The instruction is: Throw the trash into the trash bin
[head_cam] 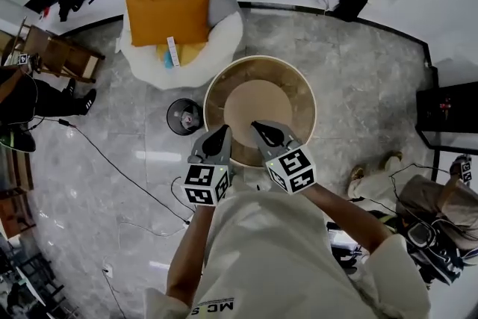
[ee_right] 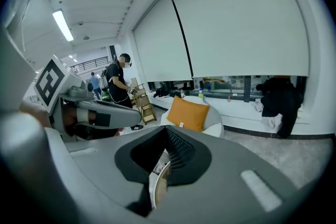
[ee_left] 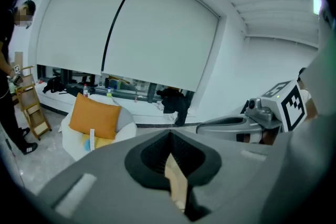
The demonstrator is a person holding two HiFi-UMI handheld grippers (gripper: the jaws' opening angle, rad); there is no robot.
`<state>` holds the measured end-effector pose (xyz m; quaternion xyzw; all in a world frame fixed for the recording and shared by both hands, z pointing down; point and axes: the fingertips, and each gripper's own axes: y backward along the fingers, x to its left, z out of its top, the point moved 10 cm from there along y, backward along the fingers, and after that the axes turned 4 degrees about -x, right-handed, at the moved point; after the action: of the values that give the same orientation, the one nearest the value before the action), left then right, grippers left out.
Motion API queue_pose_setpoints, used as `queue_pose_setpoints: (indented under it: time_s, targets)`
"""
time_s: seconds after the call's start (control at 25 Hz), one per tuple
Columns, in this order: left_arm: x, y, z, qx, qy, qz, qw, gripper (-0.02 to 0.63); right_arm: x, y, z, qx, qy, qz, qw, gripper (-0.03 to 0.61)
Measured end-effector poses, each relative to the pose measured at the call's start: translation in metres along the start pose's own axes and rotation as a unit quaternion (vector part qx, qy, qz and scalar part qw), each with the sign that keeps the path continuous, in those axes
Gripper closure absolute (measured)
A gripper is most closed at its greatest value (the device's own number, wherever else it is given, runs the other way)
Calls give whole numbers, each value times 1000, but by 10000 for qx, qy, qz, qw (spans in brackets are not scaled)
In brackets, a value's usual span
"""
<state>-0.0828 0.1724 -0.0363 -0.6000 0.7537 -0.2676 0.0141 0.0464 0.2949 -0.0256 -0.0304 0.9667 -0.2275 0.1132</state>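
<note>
A small black trash bin (head_cam: 184, 116) stands on the floor just left of the round wooden table (head_cam: 302, 95), with some bits of trash inside it. I see no loose trash on the table top. My left gripper (head_cam: 222, 132) and right gripper (head_cam: 258, 128) are held side by side, raised over the table's near rim, close to my chest. In the left gripper view the jaws of the left gripper (ee_left: 170, 136) stand together with only a thin slit and nothing between them. The right gripper (ee_right: 165, 134) is likewise shut and empty.
A white beanbag chair (head_cam: 224, 37) with an orange cushion (head_cam: 167, 16) sits beyond the bin. Cables (head_cam: 112, 160) trail over the grey floor at the left. A wooden chair (head_cam: 63, 56) and a person's legs (head_cam: 37, 97) are at the far left. Bags and shoes (head_cam: 418, 205) lie at the right.
</note>
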Motion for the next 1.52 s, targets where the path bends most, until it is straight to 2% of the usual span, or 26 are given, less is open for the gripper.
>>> queue_pose_setpoints:
  time_s: [0.24,0.44,0.72,0.92,1.16,1.36,1.52]
  targets:
    - [-32,1,28,27,-258,-426,9988,614,-14,33,19,-201,-306,-209,9991,557]
    - [-49,12,32,-84,-482,-698,9964,614,-2,43,15,-228,-340,-63,9991,557]
    - [-52,8,39,-199,-638,-816,9944,614,7,33,28,-462,-429,54,9980,558]
    - [-62,0,38,-180,-680,-946,9930,614,-3,35,30,-563,-798,45,9952,558]
    - [-70,-6,39,-223,-708,-1018,9920,614,-5,45,27,-343,-577,226,9975,563]
    - [-82,-7,37,-302,-799,-964,9917,614,-10,60,23,-640,-600,-35,9961,563]
    - [-86,-4,35,-308,-709,-923,9927,614,-10,73,19,-746,-642,-249,9948,563]
